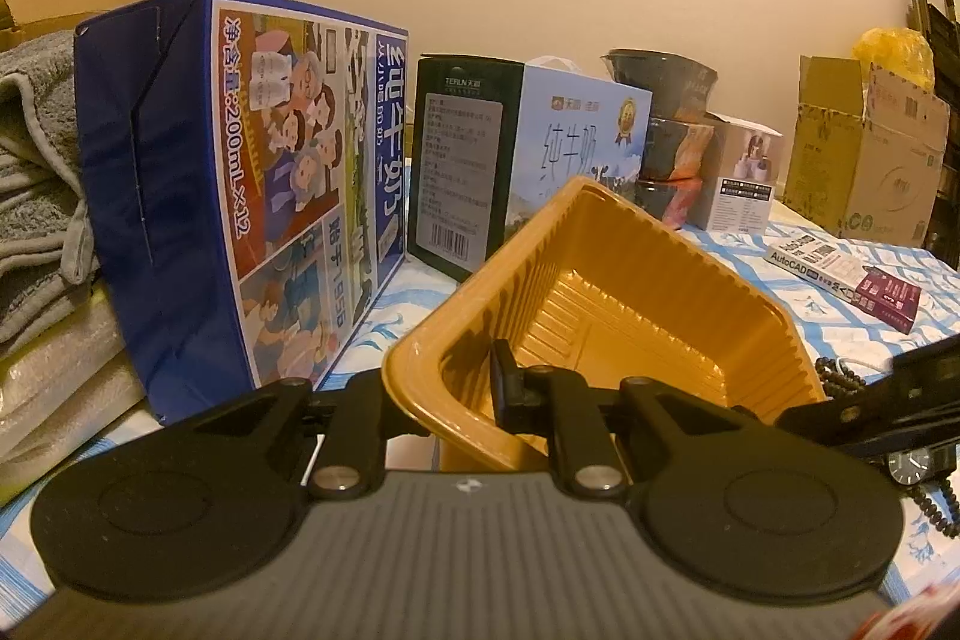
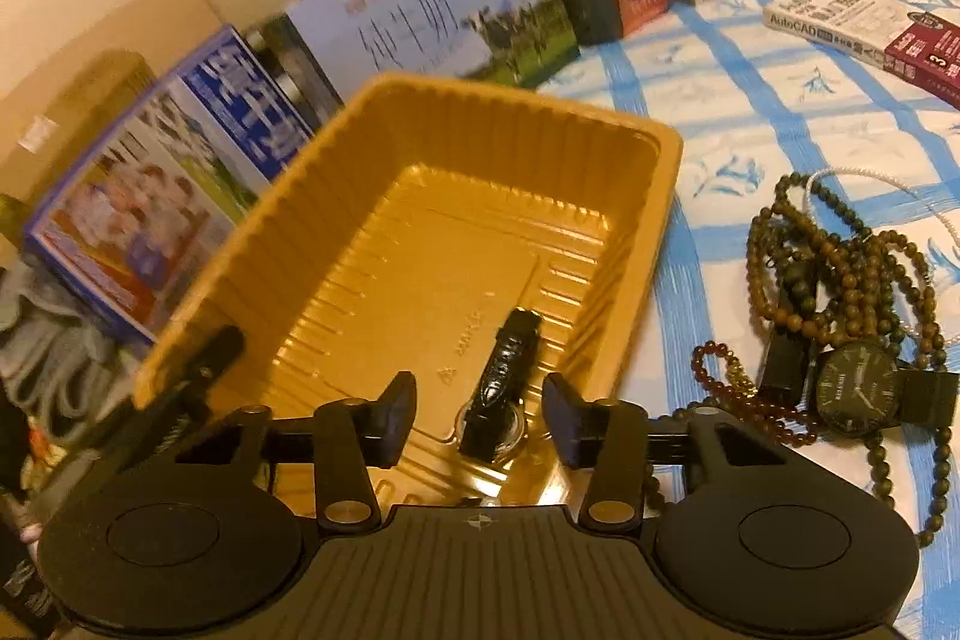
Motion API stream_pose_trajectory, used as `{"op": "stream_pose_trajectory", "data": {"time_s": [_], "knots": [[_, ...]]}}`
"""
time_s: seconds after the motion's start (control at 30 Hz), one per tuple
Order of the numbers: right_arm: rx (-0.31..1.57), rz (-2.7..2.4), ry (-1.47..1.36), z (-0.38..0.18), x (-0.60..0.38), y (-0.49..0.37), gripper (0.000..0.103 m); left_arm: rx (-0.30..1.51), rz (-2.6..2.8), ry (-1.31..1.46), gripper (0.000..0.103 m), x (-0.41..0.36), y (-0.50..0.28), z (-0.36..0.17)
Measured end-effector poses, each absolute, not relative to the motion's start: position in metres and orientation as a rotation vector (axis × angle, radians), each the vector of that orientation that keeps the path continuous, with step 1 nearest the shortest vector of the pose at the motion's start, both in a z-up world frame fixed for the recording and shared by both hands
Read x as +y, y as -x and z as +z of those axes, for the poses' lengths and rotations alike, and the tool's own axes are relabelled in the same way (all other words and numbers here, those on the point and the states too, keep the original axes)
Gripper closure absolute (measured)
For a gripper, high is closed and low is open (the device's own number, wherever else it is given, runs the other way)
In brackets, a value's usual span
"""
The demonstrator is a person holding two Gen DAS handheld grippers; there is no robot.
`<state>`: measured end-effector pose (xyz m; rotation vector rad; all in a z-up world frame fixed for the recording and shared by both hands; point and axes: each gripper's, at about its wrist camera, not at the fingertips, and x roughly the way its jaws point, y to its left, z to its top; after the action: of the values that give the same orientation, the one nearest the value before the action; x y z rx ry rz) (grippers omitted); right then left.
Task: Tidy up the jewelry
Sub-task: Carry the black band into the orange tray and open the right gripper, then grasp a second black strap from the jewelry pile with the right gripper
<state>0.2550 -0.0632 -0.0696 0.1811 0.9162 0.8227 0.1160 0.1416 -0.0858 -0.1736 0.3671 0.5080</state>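
The tray (image 2: pixel 420 196) is pinched, tilted, by the left gripper (image 1: pixel 444 388); the watch (image 2: pixel 501 388) under the spread right gripper (image 2: pixel 480 409) could slide out.

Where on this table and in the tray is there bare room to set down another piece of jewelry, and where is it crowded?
Most of the gold tray floor is bare beyond the small watch at its near end. Bare cloth lies between the tray, the AutoCAD book and the bead pile. It is crowded at the beads and black watch, and along the milk boxes behind.
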Motion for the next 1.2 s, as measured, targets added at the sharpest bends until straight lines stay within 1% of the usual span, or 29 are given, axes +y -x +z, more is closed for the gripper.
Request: {"op": "stream_pose_trajectory", "data": {"time_s": [0.2, 0.47, 0.73, 1.1, 1.17, 1.2], "knots": [[0.869, 0.826, -0.247, -0.060, -0.103, -0.245, 0.054, 0.394, 0.500, 0.171, 0.089, 0.144, -0.117, -0.084], [0.832, 0.695, -0.222, -0.065, -0.162, -0.241, 0.054, 0.394, 0.499, 0.171, 0.089, 0.143, -0.115, -0.082], [0.802, 0.587, -0.022, -0.084, -0.194, -0.252, 0.054, 0.394, 0.504, 0.168, 0.089, 0.142, -0.116, -0.081], [0.672, 0.690, 0.357, -0.108, -0.168, -0.267, 0.053, 0.408, 0.507, 0.169, 0.089, 0.144, -0.118, -0.081], [0.657, 0.708, 0.419, -0.113, -0.164, -0.271, 0.046, 0.408, 0.507, 0.165, 0.089, 0.143, -0.118, -0.081], [0.648, 0.716, 0.452, -0.115, -0.161, -0.271, 0.044, 0.407, 0.508, 0.164, 0.089, 0.143, -0.118, -0.081]]}}
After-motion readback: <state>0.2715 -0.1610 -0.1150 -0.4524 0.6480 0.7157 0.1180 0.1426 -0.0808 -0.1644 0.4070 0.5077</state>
